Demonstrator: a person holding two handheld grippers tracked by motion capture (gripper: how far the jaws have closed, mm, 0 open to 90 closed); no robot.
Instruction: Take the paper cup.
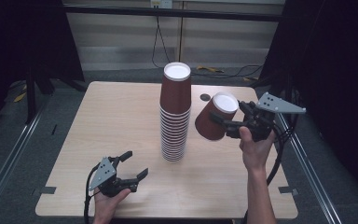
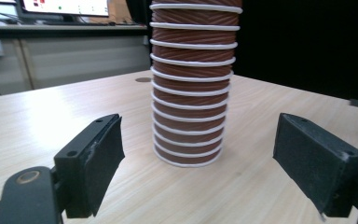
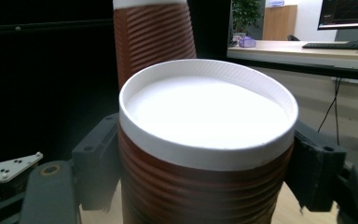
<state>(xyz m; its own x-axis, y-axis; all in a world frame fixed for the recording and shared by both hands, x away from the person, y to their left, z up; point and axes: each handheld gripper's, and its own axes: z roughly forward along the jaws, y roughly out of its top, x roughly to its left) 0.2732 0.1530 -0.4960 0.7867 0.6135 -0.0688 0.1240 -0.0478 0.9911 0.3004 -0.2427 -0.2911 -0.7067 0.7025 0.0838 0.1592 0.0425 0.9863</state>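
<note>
**Bright table, dark surroundings, soft close-ups**

Overhead light falls evenly on the table (image 1: 121,121), while the edges of the high view from 8 to 10 o'clock and from 1 to 4 o'clock sink into near black. Shadows on the wood are faint and short. The white base of the held cup (image 3: 205,154) glares almost featureless in the right gripper view, and the cup is slightly soft from closeness. In the left gripper view the cup stack (image 2: 191,88) is fairly sharp, and the monitor at 11 o'clock blurs. All three pictures look mildly grainy.
</note>
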